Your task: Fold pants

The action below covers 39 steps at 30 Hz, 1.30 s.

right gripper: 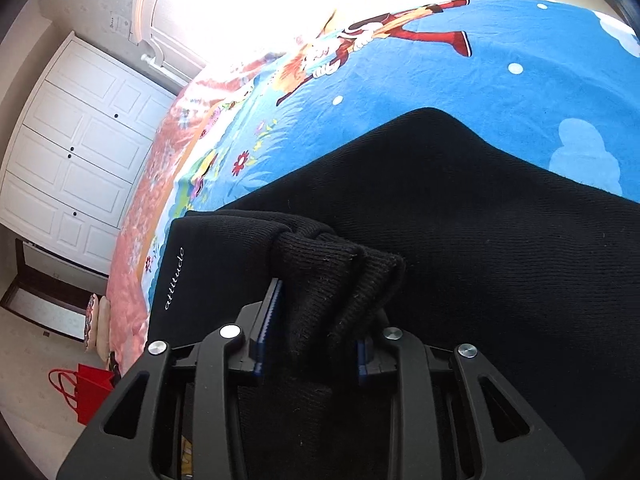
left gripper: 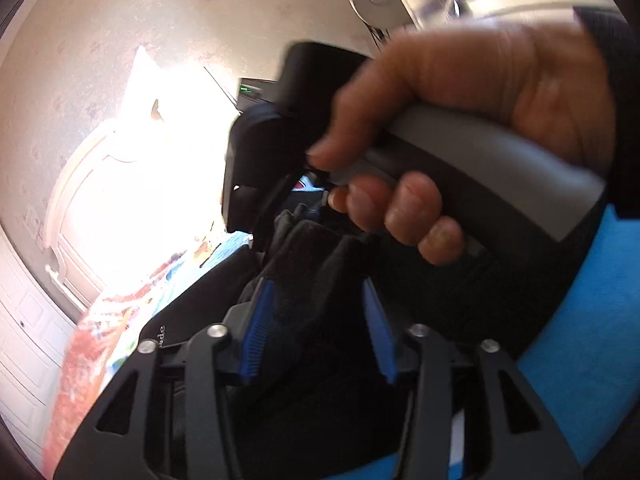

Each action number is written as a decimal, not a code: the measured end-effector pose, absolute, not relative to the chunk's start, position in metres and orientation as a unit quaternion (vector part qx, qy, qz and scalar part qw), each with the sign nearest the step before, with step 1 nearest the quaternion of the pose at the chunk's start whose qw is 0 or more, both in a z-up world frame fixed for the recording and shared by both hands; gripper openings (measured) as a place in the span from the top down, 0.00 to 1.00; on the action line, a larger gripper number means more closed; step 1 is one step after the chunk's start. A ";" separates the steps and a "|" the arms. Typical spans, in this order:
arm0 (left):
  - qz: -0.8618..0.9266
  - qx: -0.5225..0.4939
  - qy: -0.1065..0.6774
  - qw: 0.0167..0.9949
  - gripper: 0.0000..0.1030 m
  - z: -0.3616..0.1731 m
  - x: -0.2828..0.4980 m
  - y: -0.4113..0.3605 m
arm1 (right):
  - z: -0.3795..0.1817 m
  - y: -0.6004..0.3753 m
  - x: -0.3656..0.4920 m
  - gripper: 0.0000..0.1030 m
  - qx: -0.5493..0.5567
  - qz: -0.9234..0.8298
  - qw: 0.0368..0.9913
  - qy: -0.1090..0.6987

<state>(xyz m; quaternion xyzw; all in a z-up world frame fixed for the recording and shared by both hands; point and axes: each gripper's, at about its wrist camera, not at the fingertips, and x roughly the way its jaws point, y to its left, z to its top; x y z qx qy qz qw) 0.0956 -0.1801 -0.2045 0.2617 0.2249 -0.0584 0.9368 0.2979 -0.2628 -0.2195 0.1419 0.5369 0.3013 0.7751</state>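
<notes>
Nearest the right wrist lens, the right gripper (right gripper: 324, 312) stands about half open. A bunched ribbed cuff (right gripper: 340, 280) of the black pants (right gripper: 480, 260) lies between its blue pads (right gripper: 268, 328). The knit brushes the left pad and drapes over the right one, but it looks loose rather than squeezed flat.

The pants are spread over the bedspread (right gripper: 500, 80), a bright blue one with cartoon figures, and fill the frame from 3 o'clock down to 6 o'clock. One folded layer at 9 o'clock of the cuff carries small white lettering (right gripper: 175, 278) along its edge.

In the left wrist view, the left gripper (left gripper: 318, 292) is also about half open. Black fabric lies in the gap between its pads, and there is space on either side of it, so it holds nothing. Straight ahead at 1 o'clock, blurred, the person's right hand (left gripper: 460, 128) wraps the grey handle (left gripper: 500, 164) of the other tool above the dark cloth.

At 8 o'clock in the right wrist view, a red carrier bag (right gripper: 90, 390) with loop handles stands on the floor beside the bed. Its contents cannot be seen. At 9 o'clock stands a white wardrobe (right gripper: 80, 148), all doors closed.
</notes>
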 end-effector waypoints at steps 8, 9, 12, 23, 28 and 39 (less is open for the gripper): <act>0.118 0.068 0.239 0.961 0.45 -0.180 0.013 -0.005 | -0.146 -0.237 0.226 0.15 0.007 0.267 0.875 0.404; 0.124 0.082 0.257 0.955 0.45 -0.189 0.013 0.004 | -0.143 -0.226 0.216 0.15 -0.016 0.260 0.882 0.392; 0.137 0.089 0.275 0.948 0.45 -0.203 0.009 0.016 | -0.149 -0.199 0.199 0.15 -0.051 0.241 0.890 0.385; 0.196 0.220 0.314 0.903 0.40 -0.233 0.054 -0.023 | -0.212 -0.176 0.200 0.14 -0.150 0.188 0.868 0.434; 0.190 0.290 0.313 0.884 0.24 -0.243 0.051 -0.017 | -0.224 -0.177 0.195 0.11 -0.160 0.184 0.872 0.424; -0.003 -0.054 0.312 0.949 0.86 -0.145 0.035 0.071 | -0.227 -0.179 0.196 0.08 -0.144 0.179 0.877 0.423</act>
